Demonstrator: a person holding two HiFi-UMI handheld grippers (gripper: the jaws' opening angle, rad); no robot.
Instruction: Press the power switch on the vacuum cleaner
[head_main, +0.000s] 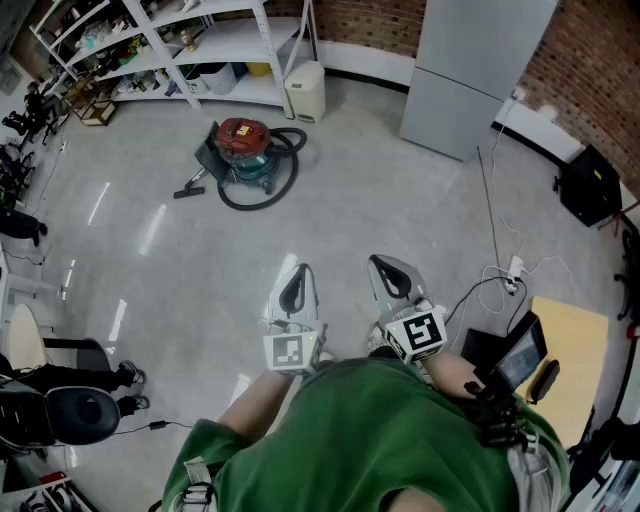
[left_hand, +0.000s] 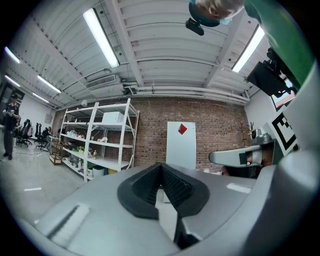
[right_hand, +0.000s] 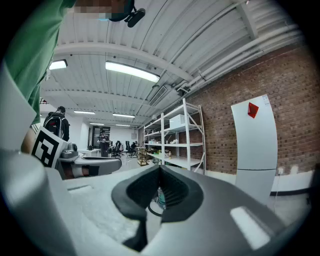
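The vacuum cleaner (head_main: 243, 150), a red-topped teal canister with a black hose looped round it, stands on the grey floor far ahead, near the shelving. Both grippers are held close to the person's body, well short of it. My left gripper (head_main: 297, 272) points forward with its jaws together and nothing in them; in its own view the pads meet at the left gripper (left_hand: 161, 169). My right gripper (head_main: 383, 264) is beside it, also shut and empty. In the right gripper view a sliver of the teal vacuum cleaner (right_hand: 160, 199) shows below the right gripper (right_hand: 160, 172).
White shelving (head_main: 200, 45) with boxes lines the back wall, a small white unit (head_main: 305, 92) beside it. A tall grey cabinet (head_main: 480, 70) stands back right. Cables (head_main: 500, 280) trail on the floor at right, near a yellow table (head_main: 570, 350). An office chair (head_main: 70, 410) is at left.
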